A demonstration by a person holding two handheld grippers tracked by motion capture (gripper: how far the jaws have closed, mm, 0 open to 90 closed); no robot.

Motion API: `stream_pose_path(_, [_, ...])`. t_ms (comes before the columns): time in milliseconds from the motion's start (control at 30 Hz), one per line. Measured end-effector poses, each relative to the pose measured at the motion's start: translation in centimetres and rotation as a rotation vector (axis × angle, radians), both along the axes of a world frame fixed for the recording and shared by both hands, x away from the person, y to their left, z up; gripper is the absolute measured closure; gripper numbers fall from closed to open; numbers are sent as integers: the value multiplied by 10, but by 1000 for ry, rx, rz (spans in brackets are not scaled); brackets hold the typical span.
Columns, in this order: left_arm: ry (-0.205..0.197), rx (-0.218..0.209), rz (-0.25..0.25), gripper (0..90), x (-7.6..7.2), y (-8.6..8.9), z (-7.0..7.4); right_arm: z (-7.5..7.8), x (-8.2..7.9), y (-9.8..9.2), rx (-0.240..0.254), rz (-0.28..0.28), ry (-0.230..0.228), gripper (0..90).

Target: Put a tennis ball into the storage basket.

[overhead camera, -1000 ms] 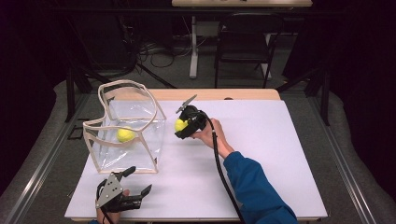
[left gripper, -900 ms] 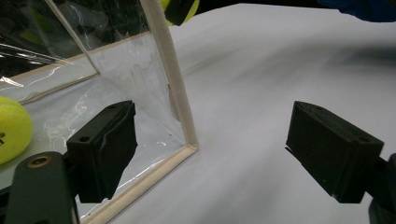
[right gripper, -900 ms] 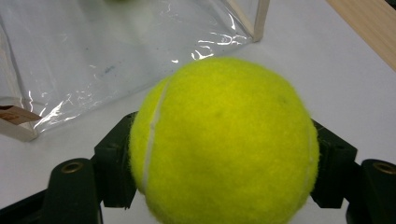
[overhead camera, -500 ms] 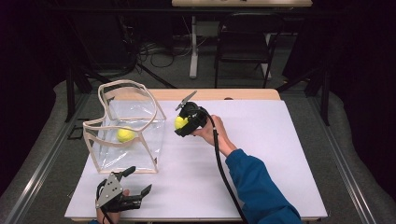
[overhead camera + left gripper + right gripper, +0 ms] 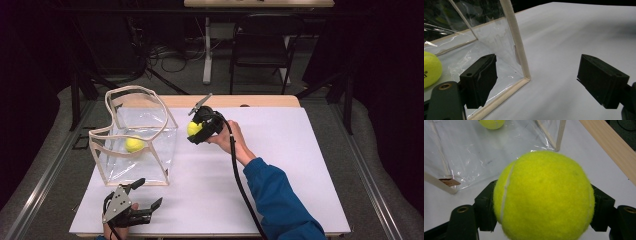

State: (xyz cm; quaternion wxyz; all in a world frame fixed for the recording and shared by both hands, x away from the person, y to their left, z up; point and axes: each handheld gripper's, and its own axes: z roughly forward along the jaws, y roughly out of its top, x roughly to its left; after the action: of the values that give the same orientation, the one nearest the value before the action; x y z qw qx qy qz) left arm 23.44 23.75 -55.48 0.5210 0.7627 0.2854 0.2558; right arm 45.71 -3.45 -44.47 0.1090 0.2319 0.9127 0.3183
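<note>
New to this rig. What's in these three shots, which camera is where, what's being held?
No robot arm here: a person holds a two-jaw hand-held gripper in each hand at a white-topped table. The high view looks down from above the person's side. The other two cameras ride on the grippers and look along their black jaws. The right hand-held gripper is shut on a yellow-green tennis ball, held above the table. The left hand-held gripper sits open near the front edge, holding nothing. A clear plastic bag with cream trim stands on the table, with a second yellow-green tennis ball inside.
</note>
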Motion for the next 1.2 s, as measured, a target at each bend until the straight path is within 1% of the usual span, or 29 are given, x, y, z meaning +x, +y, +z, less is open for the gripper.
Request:
stream_pose_path(833, [-3,-1,-1,159,0,0,0,22,-6,-2,10,9,-30,258])
stream_pose_path(1200, [-3,-1,-2,159,0,0,0,33,-9,-5,33,6,-48,257])
